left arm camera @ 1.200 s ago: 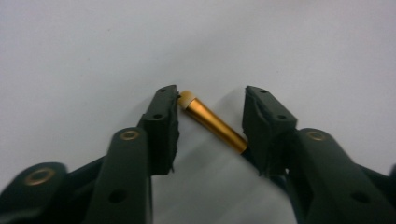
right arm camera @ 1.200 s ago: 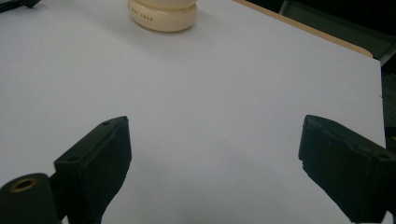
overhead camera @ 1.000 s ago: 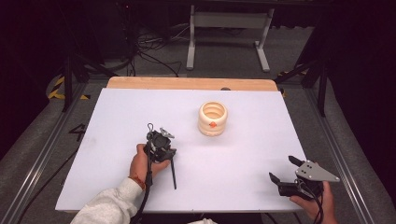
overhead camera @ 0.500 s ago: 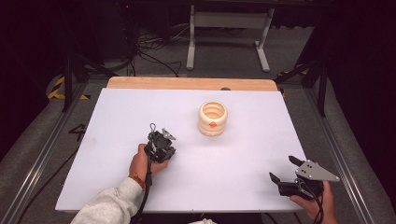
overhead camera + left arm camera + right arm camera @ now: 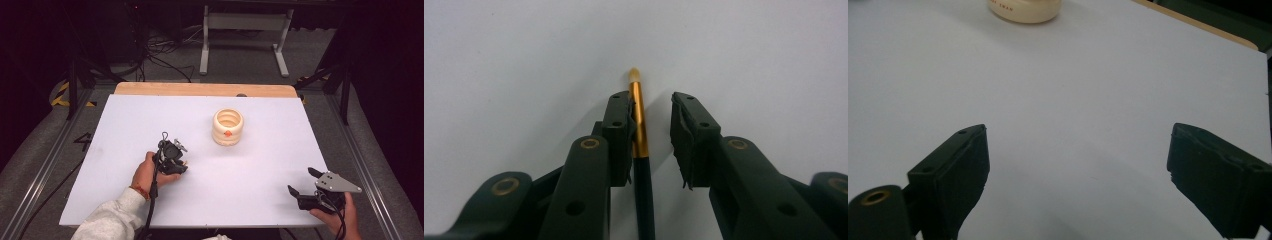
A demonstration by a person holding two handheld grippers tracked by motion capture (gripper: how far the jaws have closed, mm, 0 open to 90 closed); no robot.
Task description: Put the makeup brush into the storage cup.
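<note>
A thin brush [image 5: 639,115] with a gold ferrule, pale tip and dark handle lies on the white table. My left gripper [image 5: 651,107] is low over it, open, with one jaw on each side. The brush rests against the left jaw, and a gap separates it from the right jaw. In the high view the left gripper [image 5: 172,160] sits left of centre, held by a hand in a white sleeve. My right gripper [image 5: 300,180] hovers wide open near the front right corner, and nothing is between its jaws [image 5: 1078,145].
A cream ribbed pot [image 5: 228,127] with a small orange mark stands past the table's middle, seen far off in the right gripper view [image 5: 1024,10]. The white table [image 5: 280,150] has a wooden strip [image 5: 200,89] along its far edge. Cables and a metal stand lie beyond.
A second ago the brush's dark handle stuck out toward the near edge beside the left hand. The left gripper has since settled over it and hides it from above. The right gripper has not moved.
</note>
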